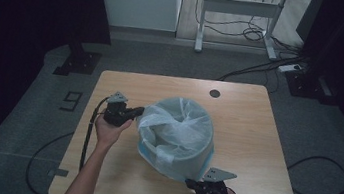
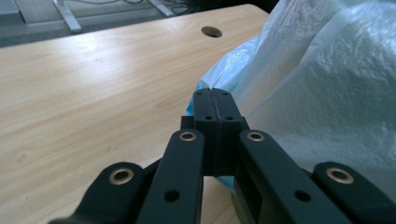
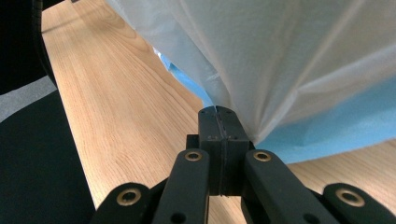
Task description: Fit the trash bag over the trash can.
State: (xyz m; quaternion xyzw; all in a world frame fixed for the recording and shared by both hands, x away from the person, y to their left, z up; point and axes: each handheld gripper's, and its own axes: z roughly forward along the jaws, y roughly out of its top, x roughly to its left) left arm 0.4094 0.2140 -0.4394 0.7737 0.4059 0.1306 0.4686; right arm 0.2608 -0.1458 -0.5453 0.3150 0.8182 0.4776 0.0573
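The bench (image 1: 250, 137) carries one big item: a round blue bin (image 1: 201, 164) sitting near the middle, leaning a little toward the person's left. Draped over its mouth is a thin, translucent liner bag (image 1: 176, 123), rumpled and sagging into the hollow; nothing else can be made out inside. That film looks featherlight, soft and slippery, and likely to tear if yanked, so the sensible hold is the loose skirt at the rim, pulled evenly from opposite sides. And that's what's on show: the left gripper (image 1: 137, 111) sits at the bin's left flank, jaws clenched right against the plastic there, though whether film is pinched between them I can't tell. The right gripper (image 1: 190, 182) is low at the near edge, jaws clamped on a pleat of the bag, which fans out tight from the tips.
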